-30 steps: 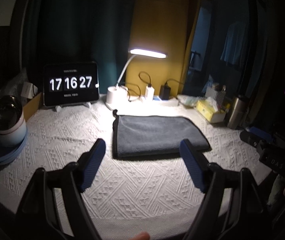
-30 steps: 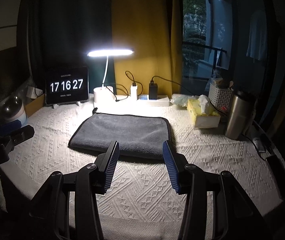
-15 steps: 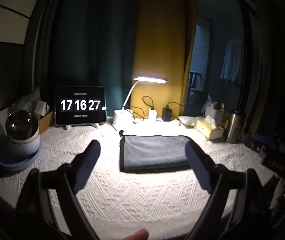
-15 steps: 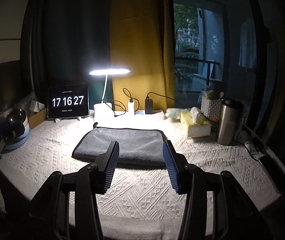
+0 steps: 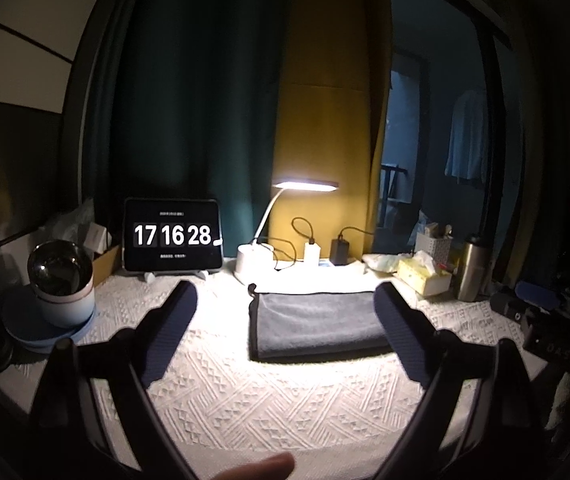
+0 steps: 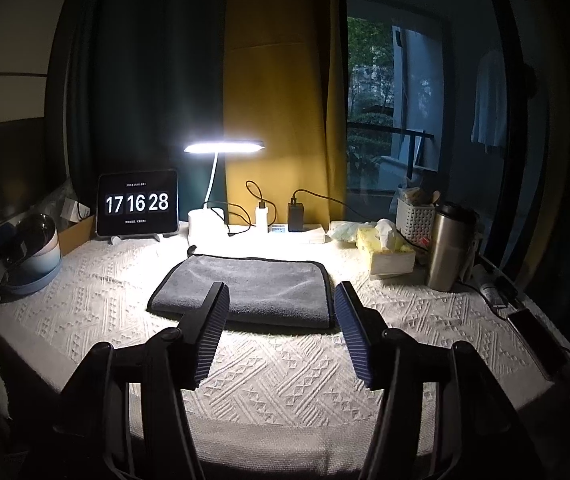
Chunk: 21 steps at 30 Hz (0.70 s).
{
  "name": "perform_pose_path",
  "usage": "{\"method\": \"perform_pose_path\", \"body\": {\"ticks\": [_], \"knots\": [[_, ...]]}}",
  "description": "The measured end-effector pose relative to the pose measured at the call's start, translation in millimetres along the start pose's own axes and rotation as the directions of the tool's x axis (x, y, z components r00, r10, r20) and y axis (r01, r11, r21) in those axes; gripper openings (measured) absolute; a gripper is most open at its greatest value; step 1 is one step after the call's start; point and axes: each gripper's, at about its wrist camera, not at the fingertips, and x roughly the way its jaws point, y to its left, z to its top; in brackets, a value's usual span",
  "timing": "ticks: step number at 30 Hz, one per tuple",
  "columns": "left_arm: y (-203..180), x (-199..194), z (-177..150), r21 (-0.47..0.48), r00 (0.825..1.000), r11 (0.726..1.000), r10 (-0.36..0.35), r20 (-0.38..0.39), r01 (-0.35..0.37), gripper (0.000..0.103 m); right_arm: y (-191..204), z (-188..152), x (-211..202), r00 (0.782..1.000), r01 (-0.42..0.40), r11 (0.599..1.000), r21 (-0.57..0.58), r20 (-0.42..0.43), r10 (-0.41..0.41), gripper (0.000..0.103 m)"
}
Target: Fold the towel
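Observation:
A grey towel (image 5: 317,322) with dark edging lies folded flat in the middle of the white textured tablecloth (image 5: 245,392); it also shows in the right wrist view (image 6: 253,288). My left gripper (image 5: 287,300) is open and empty, held back from the towel above the near part of the table. My right gripper (image 6: 281,292) is open and empty, also short of the towel's near edge. The right gripper's body shows at the right edge of the left wrist view (image 5: 553,328).
A tablet clock (image 6: 137,204) and a lit desk lamp (image 6: 221,148) stand at the back, with chargers (image 6: 296,216) on a power strip. A tissue box (image 6: 385,250), basket (image 6: 415,216) and steel flask (image 6: 447,248) stand right; a phone (image 6: 537,332) lies near the right edge. A bowl on plates (image 5: 61,300) stands left.
Both grippers have tilted up and drawn back from the towel, so it sits lower and smaller in both views. The towel has not moved. The clock went from 27 to 28.

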Motion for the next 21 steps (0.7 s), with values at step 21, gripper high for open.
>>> {"method": "perform_pose_path", "body": {"ticks": [21], "knots": [[-3.0,6.8,-1.0,-0.004,0.999,1.0,-0.031,-0.035,0.031,0.093,1.1,3.3,-1.2,1.0,-0.01,1.0,0.018,0.001,0.01,0.058]]}}
